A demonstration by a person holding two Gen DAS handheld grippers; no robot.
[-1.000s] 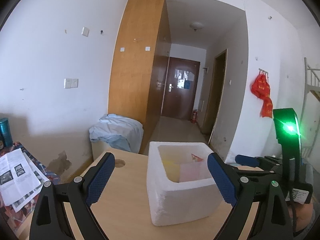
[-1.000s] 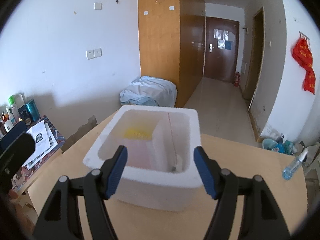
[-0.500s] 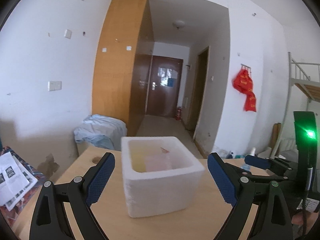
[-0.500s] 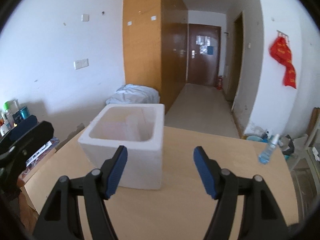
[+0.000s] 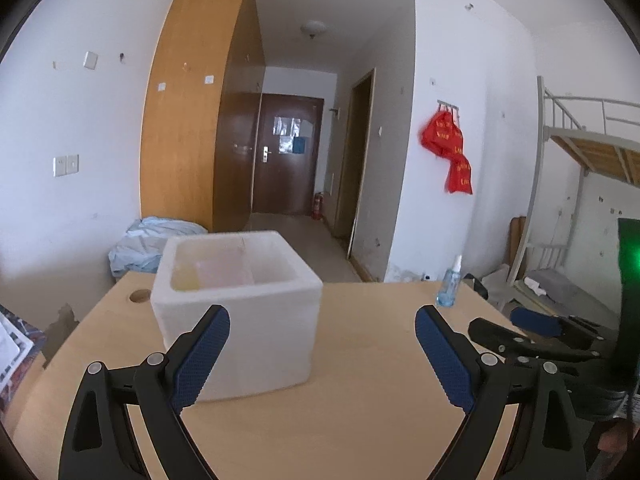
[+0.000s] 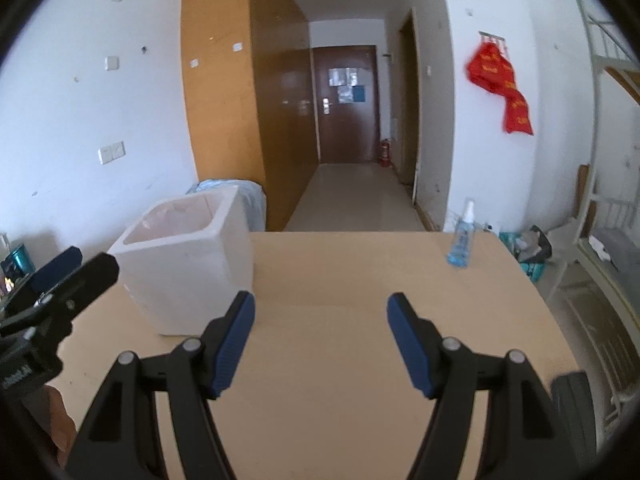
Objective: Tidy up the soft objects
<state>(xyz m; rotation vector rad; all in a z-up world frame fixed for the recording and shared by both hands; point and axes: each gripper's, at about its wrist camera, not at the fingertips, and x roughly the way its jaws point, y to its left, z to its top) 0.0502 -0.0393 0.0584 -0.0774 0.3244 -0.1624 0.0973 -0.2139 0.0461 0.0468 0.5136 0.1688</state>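
A white foam box [image 5: 240,312] stands on the light wooden table [image 5: 360,400]; yellow and pink shapes show faintly inside it. In the right wrist view the same foam box [image 6: 188,272] sits at the left of the table [image 6: 340,360]. My left gripper [image 5: 322,326] is open and empty, its left finger in front of the box's near wall. My right gripper [image 6: 320,312] is open and empty over bare table, to the right of the box. The left gripper's dark tip [image 6: 80,276] shows at the right wrist view's left edge.
A blue spray bottle [image 6: 460,240] stands near the table's far right edge, and the spray bottle [image 5: 448,284] shows in the left wrist view too. A round hole [image 5: 140,295] is in the table's far left corner. A bundle of pale bedding [image 5: 152,240] lies beyond the table.
Both views have swung right: the foam box slid leftwards and the spray bottle came into sight. Both grippers stayed open and empty.
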